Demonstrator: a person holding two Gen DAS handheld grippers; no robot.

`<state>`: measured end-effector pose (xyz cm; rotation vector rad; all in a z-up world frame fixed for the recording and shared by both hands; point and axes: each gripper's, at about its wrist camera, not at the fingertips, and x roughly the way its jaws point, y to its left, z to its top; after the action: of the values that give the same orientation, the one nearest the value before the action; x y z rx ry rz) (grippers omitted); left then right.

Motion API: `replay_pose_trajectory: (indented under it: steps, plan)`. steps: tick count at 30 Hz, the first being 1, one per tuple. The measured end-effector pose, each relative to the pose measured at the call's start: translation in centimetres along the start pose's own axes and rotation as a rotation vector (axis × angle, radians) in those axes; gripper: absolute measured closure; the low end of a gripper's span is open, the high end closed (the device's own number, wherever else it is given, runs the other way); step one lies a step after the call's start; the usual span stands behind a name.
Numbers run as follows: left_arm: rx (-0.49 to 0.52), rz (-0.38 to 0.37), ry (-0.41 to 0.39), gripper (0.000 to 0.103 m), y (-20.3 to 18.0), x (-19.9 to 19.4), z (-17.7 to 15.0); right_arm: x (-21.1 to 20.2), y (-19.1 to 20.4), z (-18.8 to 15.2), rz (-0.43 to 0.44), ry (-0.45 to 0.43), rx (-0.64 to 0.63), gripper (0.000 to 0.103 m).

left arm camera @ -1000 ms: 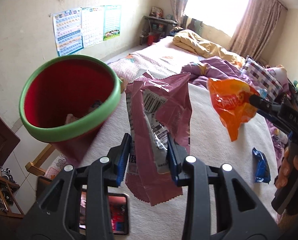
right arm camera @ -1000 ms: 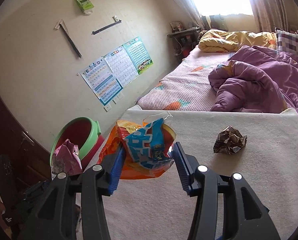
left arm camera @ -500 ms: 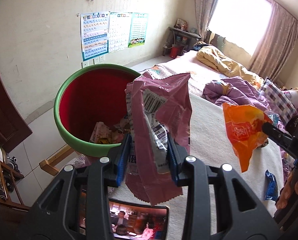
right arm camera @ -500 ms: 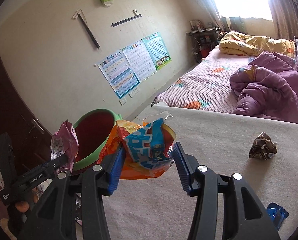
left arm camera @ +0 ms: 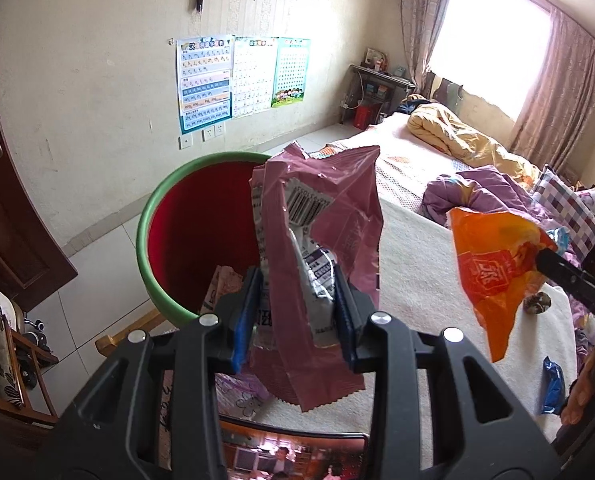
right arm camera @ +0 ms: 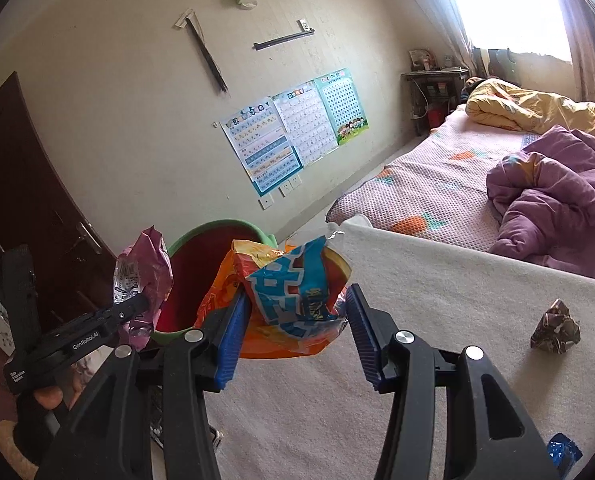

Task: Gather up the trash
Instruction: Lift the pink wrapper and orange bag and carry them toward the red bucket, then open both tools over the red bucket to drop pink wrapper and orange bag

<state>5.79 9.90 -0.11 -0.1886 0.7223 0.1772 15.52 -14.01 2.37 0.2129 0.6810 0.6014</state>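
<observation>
My left gripper (left arm camera: 297,312) is shut on a pink snack wrapper (left arm camera: 321,240) with a barcode, held upright in front of the red bin with a green rim (left arm camera: 185,240). The bin holds some wrappers at its bottom. My right gripper (right arm camera: 293,328) is shut on an orange and blue snack bag (right arm camera: 285,300), also near the bin (right arm camera: 201,264). In the left wrist view that orange bag (left arm camera: 493,268) hangs at the right. A crumpled brown wrapper (right arm camera: 555,326) and a blue wrapper (right arm camera: 563,452) lie on the beige blanket (right arm camera: 437,312).
Purple bedding (right arm camera: 553,204) and a yellow quilt (right arm camera: 537,108) lie on the bed beyond. A dark wooden door (left arm camera: 5,200) stands at the left, a wooden stool frame (left arm camera: 129,332) under the bin. A phone screen (left arm camera: 293,456) glows below my left gripper.
Both grippers have swung left toward the bin with their wrappers. The bin now sits lower and more central in the left wrist view, its inside showing.
</observation>
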Motion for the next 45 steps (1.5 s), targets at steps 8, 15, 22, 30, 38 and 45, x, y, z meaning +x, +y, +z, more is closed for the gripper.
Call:
replay_pose_trajectory:
  steps: [8, 15, 22, 30, 38, 45]
  plan:
    - [0.005, 0.039, 0.001, 0.069, 0.9, 0.7, 0.3, 1.7, 2.4, 1.5, 0.035, -0.01, -0.087, 0.055]
    - [-0.001, 0.102, -0.023, 0.069, 2.3, 1.3, 1.9, 3.9, 4.7, 2.5, 0.046, -0.007, -0.166, 0.055]
    - [0.02, 0.167, 0.02, 0.069, 3.2, 3.5, 2.3, 7.1, 6.8, 2.4, 0.024, 0.016, -0.243, 0.055]
    - [0.02, 0.203, 0.054, 0.069, 4.2, 5.0, 1.9, 10.3, 8.3, 2.5, -0.032, 0.038, -0.32, 0.053]
    - [0.028, 0.239, 0.047, 0.044, 4.4, 5.2, 1.4, 11.0, 9.5, 2.3, 0.003, 0.045, -0.357, 0.041]
    - [-0.002, 0.199, 0.026, 0.044, 3.7, 3.5, 0.1, 7.3, 6.9, 1.0, 0.023, 0.057, -0.286, 0.039]
